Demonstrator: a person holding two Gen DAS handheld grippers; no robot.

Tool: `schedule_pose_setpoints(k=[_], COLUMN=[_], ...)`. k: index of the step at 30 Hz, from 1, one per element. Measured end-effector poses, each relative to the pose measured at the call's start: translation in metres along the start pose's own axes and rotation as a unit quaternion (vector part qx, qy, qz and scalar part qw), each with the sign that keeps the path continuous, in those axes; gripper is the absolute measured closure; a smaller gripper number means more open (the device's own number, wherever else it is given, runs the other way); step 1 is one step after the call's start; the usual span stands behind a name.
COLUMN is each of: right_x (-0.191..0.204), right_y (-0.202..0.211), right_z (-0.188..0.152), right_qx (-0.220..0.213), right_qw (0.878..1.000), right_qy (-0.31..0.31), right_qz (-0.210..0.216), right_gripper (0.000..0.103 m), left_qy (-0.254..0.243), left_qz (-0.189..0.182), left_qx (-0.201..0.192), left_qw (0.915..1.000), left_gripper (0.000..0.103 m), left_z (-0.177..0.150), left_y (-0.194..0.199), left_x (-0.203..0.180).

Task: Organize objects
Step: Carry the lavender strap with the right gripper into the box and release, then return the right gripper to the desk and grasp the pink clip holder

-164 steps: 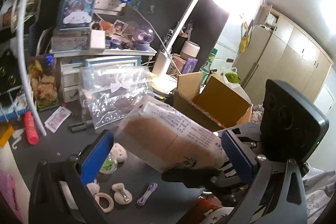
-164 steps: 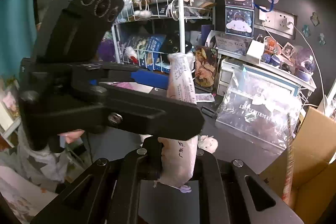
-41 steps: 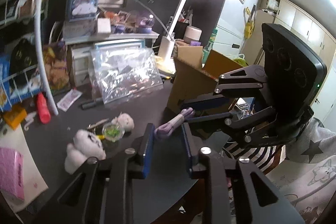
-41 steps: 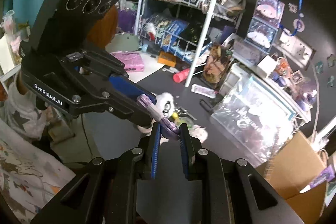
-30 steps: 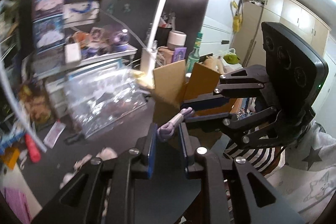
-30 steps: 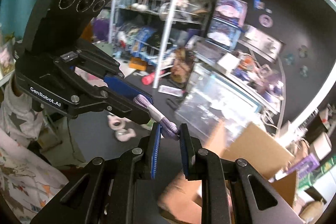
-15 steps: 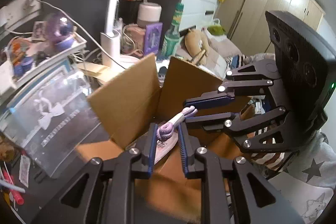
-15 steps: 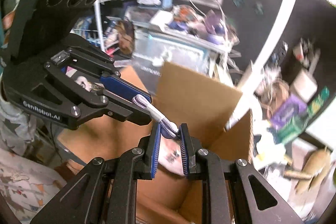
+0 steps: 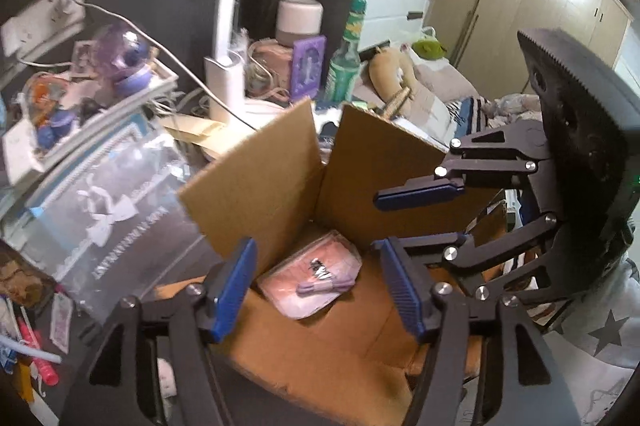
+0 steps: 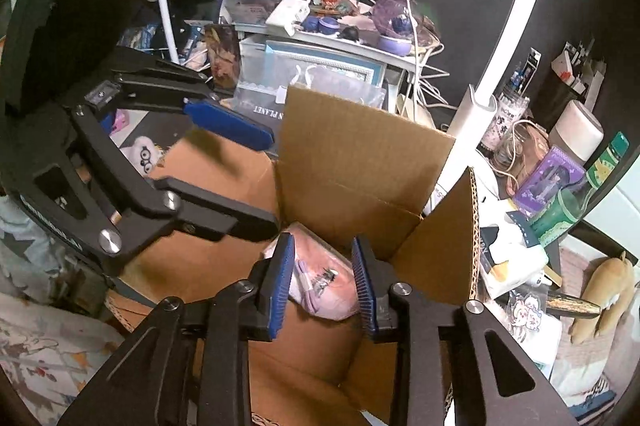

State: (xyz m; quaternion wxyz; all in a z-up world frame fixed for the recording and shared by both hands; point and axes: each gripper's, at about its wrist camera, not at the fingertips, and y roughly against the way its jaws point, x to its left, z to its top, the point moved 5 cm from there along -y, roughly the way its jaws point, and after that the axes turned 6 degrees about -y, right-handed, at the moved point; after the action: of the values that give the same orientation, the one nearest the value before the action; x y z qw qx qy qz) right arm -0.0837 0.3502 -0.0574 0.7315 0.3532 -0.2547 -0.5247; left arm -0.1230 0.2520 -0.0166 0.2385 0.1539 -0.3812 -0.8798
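Note:
An open cardboard box (image 9: pixel 360 154) (image 10: pixel 360 154) stands on the dark desk. Inside it lies a pink packet (image 9: pixel 310 276) (image 10: pixel 332 286) with a small purple cord bundle (image 9: pixel 320 284) (image 10: pixel 306 286) on top. My left gripper (image 9: pixel 320 290) is open and empty above the box, its blue pads wide apart. My right gripper (image 10: pixel 322 278) is also open and empty, just over the packet. Each gripper shows in the other's view, the right one (image 9: pixel 416 222) and the left one (image 10: pixel 228 162).
A clear plastic zip bag (image 9: pixel 104 194) leans left of the box. A white lamp post (image 10: pixel 492 74), a green bottle (image 9: pixel 344 54), a purple card box (image 10: pixel 548 174) and shelf clutter (image 10: pixel 340 14) stand behind. A white plush (image 10: pixel 142 150) lies on the desk.
Both grippers carried the purple cord bundle from the desk over the box, then opened. The cord now lies on the pink packet inside the box.

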Motion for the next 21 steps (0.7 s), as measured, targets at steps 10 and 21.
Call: schedule_pose_setpoints(k=[10,21], right_x=[0.094,0.224], right_y=[0.032,-0.051], right_z=[0.024,-0.004], right_qx=[-0.090,-0.020], right_qw=[0.990,0.971], right_qy=[0.059,0.116], right_qz=[0.087,0.207], right_gripper=[0.076,0.066], left_qy=[0.038,0.128], left_qz=[0.068,0.172], left_qx=[-0.087,-0.101], left_qw=[0.9932,0.9716], left_gripper=[0.022,0.007], left_z=[-0.054,-0.184], left_y=[0.103,0.157], left_x=[0.042,0.091])
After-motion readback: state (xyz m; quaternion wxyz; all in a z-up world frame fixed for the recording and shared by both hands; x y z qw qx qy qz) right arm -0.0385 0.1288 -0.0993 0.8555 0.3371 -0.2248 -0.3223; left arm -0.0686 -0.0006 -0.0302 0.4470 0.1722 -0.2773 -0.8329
